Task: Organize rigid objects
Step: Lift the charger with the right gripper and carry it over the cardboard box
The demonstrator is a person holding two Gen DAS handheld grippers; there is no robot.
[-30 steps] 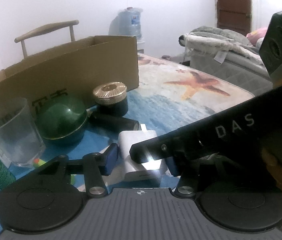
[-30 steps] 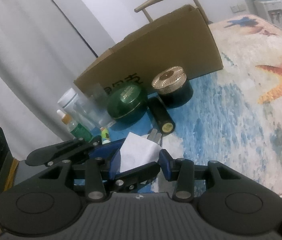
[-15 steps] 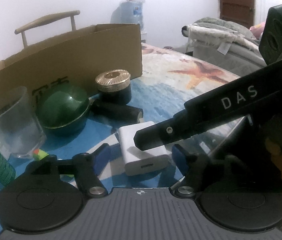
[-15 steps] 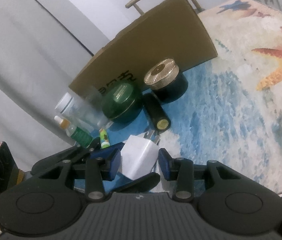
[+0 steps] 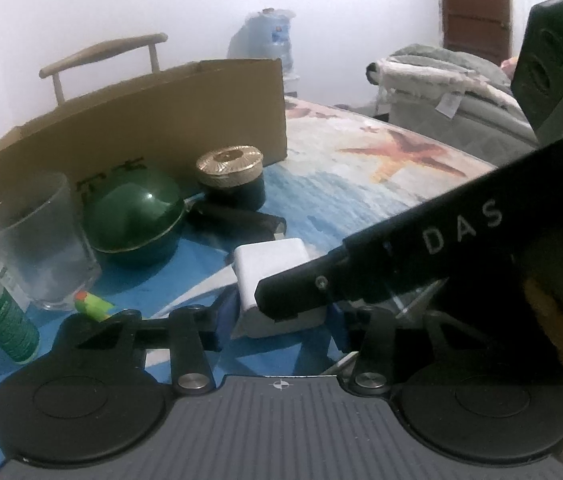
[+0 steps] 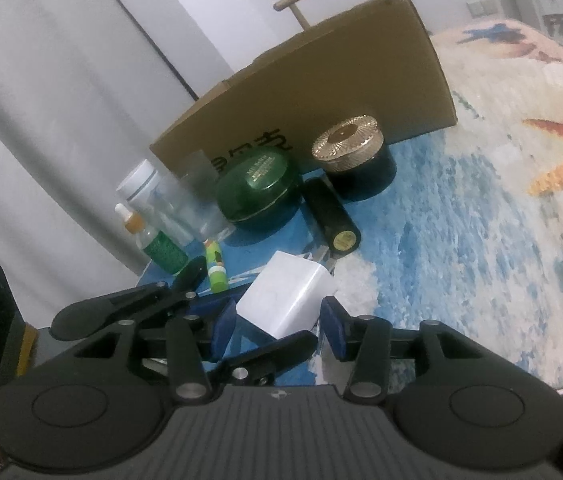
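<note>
Dim, hazy light (washed-out walls) — soft focus, fisheye-bowed edges

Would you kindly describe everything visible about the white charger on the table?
The white charger is a small glossy plastic cube with rounded corners. Metal prongs stick out of its far side, toward the black tube. It lies tilted on the blue tablecloth, between the blue pads of both tongs.

White wall (image 5: 161,0), wooden chair (image 5: 101,50), grey curtain (image 6: 21,120).
</note>
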